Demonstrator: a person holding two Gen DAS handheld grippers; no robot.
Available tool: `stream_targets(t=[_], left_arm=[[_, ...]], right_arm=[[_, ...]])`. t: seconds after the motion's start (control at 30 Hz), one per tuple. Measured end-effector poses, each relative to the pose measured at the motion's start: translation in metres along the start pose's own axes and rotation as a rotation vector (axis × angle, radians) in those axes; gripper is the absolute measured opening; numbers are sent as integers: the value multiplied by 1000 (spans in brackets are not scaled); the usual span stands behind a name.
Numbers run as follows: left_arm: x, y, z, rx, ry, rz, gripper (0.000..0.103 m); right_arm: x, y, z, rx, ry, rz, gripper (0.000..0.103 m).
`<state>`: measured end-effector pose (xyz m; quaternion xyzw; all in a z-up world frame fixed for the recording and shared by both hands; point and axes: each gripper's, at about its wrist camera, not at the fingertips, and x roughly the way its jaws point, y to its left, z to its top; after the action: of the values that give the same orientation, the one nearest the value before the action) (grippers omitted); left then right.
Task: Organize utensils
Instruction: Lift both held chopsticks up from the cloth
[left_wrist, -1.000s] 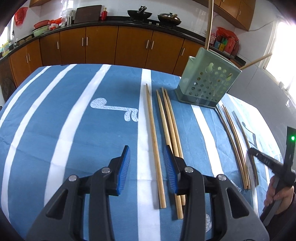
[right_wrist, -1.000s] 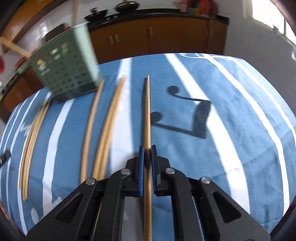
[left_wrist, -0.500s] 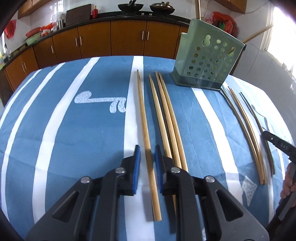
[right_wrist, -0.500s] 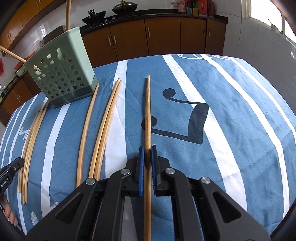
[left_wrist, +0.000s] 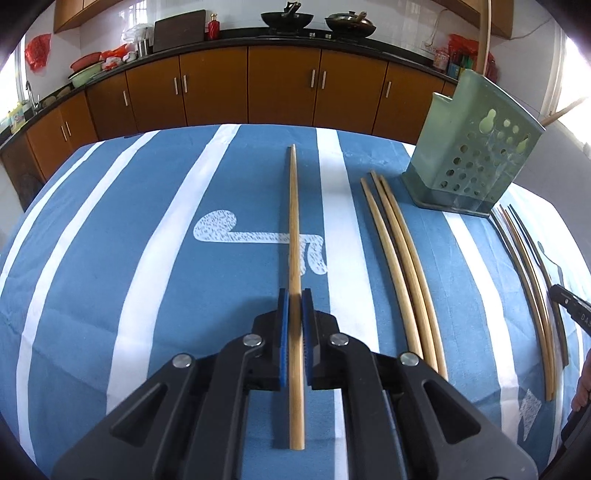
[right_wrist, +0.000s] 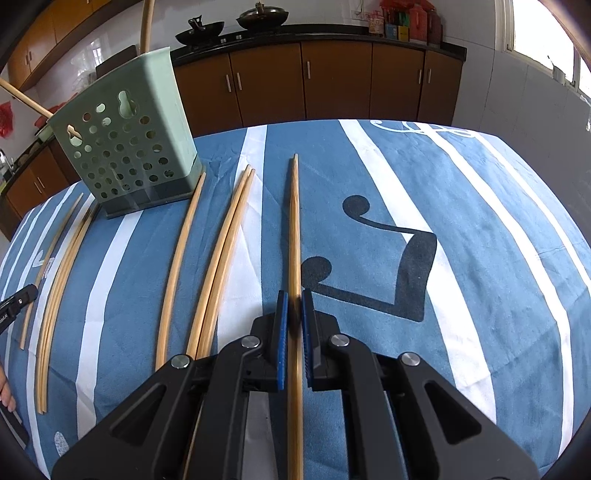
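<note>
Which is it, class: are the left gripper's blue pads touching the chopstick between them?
Touching. The left wrist view shows the left gripper with both blue pads pressed against the chopstick.

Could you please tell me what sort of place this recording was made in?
Most likely a home kitchen: brown wooden cabinets run under a dark countertop, two black woks sit on a stove, and a green perforated plastic utensil holder stands on a blue-and-white striped tablecloth.

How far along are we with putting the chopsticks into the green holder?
Early. Two sticks already stand in the green holder. The left gripper and right gripper each clamp one chopstick. Many loose chopsticks lie on the striped cloth.
</note>
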<state>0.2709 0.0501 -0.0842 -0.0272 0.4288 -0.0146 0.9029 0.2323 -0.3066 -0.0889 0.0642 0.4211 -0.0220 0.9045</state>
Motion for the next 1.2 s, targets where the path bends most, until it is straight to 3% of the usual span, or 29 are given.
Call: stream_targets(t=[0.83, 1.2], left_arm=[[2, 0, 0, 3, 2, 10, 10], [-12, -11, -18, 49, 6, 44, 13]], right_arm=[[-2, 0, -3, 9, -17, 10, 9], [-16, 0, -19, -1, -12, 29, 8]])
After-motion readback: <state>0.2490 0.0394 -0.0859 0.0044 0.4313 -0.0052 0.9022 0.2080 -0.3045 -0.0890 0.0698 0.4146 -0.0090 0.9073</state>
